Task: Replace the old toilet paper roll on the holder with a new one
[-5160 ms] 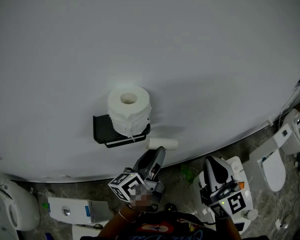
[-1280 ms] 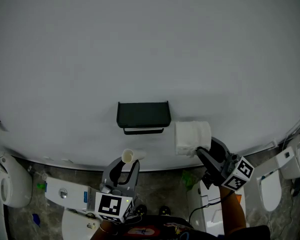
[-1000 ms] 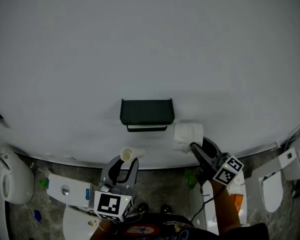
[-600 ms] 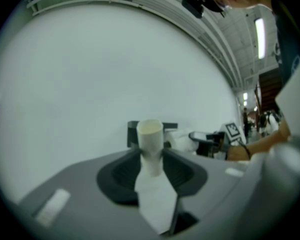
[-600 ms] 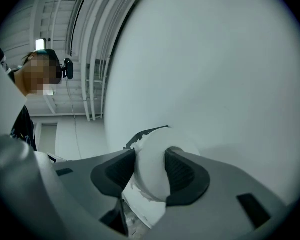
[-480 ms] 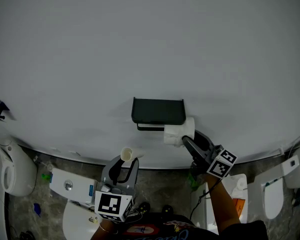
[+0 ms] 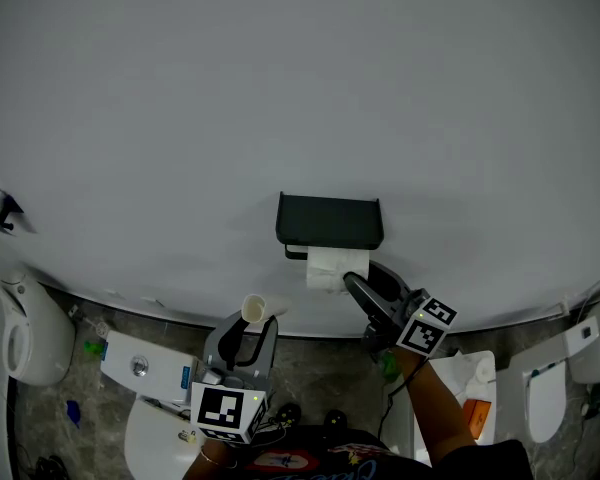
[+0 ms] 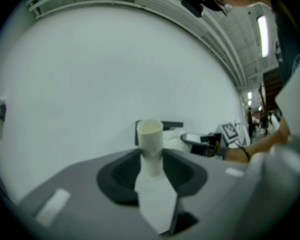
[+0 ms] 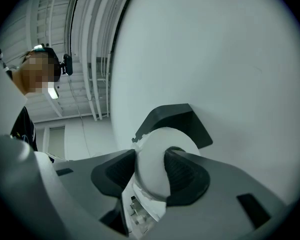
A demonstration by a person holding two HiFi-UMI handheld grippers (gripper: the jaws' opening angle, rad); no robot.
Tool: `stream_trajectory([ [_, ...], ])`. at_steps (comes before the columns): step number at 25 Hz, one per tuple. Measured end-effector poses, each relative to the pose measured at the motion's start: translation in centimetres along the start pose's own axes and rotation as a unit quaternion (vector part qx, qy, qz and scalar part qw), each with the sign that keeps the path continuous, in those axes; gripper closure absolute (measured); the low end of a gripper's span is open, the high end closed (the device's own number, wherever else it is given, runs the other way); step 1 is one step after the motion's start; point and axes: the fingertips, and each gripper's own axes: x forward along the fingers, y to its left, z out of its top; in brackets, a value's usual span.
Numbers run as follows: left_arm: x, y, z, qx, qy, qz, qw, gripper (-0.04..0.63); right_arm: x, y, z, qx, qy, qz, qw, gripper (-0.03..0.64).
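Right gripper [image 7: 358, 280], clamped on new roll [image 7: 323, 265], had carried it across to the holder [image 7: 330, 223]. Left gripper [image 7: 242, 324] pinched old tube [image 7: 254, 309]. Threading likely next.

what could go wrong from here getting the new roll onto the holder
The new roll sits right under the black holder and hides its bar, so the core might miss it. The right gripper pinches soft paper, which may squash or slip. The left gripper grips only one end of the empty tube, so it might tip out.
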Motion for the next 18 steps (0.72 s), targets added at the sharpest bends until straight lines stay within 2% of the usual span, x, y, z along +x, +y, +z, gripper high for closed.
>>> stream_trajectory([
  [8,-0.6,0.9,-0.3,-0.004,0.001,0.008,1.0,0.457,2.7,1.5,-1.8,-0.004,0.017,0.018,1.0,0.425],
  [13,-0.6,1.1,-0.4,-0.003,0.006,0.008,0.9999,0.457,2.5,1.3,-1.9,-0.002,0.011,0.012,1.0,0.425],
  [18,-0.1,0.6,-0.6,-0.006,0.003,-0.008,0.9999,0.457,2.0,1.0,-2.1,0.003,0.014,-0.001,1.0,0.423],
])
